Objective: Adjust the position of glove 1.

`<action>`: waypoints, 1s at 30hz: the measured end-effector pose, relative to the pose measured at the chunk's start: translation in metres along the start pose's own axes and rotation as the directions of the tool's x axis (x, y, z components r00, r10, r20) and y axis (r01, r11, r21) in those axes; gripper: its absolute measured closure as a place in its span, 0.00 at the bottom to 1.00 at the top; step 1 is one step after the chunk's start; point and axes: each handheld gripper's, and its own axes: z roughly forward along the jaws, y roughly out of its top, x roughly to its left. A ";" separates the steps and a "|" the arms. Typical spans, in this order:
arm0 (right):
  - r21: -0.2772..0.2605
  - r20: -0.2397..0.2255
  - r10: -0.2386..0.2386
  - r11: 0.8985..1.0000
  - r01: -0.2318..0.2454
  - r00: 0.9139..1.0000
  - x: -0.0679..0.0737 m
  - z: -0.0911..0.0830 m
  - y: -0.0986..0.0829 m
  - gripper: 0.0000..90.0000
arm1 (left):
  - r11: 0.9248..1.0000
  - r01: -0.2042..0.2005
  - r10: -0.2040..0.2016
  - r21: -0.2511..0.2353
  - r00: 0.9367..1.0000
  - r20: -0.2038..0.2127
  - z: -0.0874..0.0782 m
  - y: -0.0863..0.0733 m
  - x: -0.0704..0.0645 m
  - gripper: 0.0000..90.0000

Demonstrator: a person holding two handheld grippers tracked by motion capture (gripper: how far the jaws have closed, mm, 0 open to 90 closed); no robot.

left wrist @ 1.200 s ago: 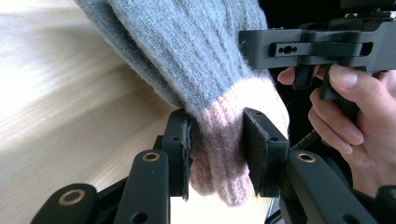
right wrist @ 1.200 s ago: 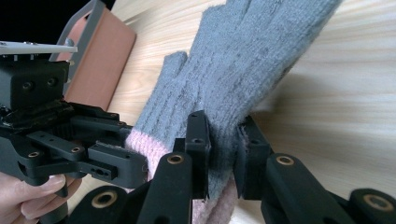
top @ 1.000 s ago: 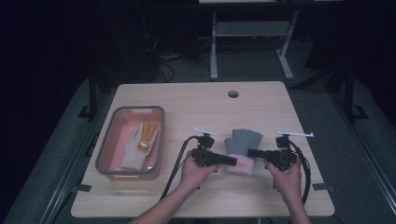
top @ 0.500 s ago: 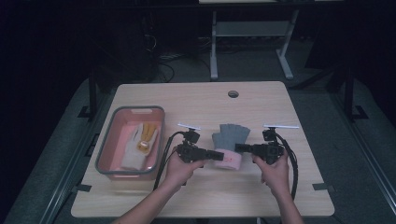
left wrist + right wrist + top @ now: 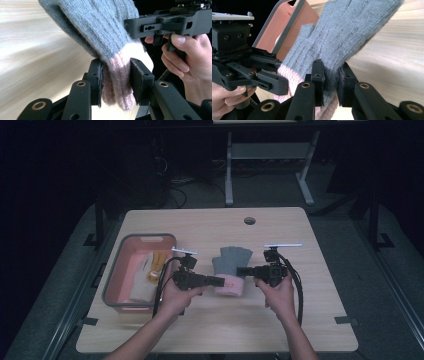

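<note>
Left tongs [image 5: 220, 280] pinching the pink cuff of the grey knit glove [image 5: 230, 261], right tongs [image 5: 241, 270] clamped on the same glove a bit higher, where grey meets pink. Jaws pressed into the wool on both sides, clear in both gripper views. Glove held mid-counter [image 5: 210, 225], long axis running near-to-far, fingers pointing far, cuff nearest the person. Pink tub [image 5: 115, 270] with gloves in it sitting off to the left, so closer to the left hand [image 5: 176, 296]. Probably a swing leftward next, glove kept flat between both grips. Right hand [image 5: 278, 294] has the longer reach.
</note>
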 end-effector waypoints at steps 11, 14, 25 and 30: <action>0.023 -0.029 -0.017 1.000 0.017 0.999 0.014 0.017 0.012 0.86 | 1.000 0.009 -0.010 -0.019 1.000 -0.022 -0.021 0.000 0.005 0.72; 0.028 -0.033 -0.021 0.999 0.022 0.999 0.017 0.019 0.014 0.86 | 1.000 0.012 -0.013 -0.025 0.999 -0.030 -0.026 0.001 0.006 0.72; 0.045 -0.047 -0.025 0.999 0.027 0.999 0.025 0.028 0.022 0.86 | 0.999 0.008 -0.010 -0.037 0.999 -0.036 -0.038 0.002 0.011 0.72; 0.055 -0.058 -0.035 0.998 0.038 0.998 0.033 0.035 0.028 0.86 | 0.999 0.018 -0.020 -0.050 0.999 -0.042 -0.049 0.003 0.013 0.72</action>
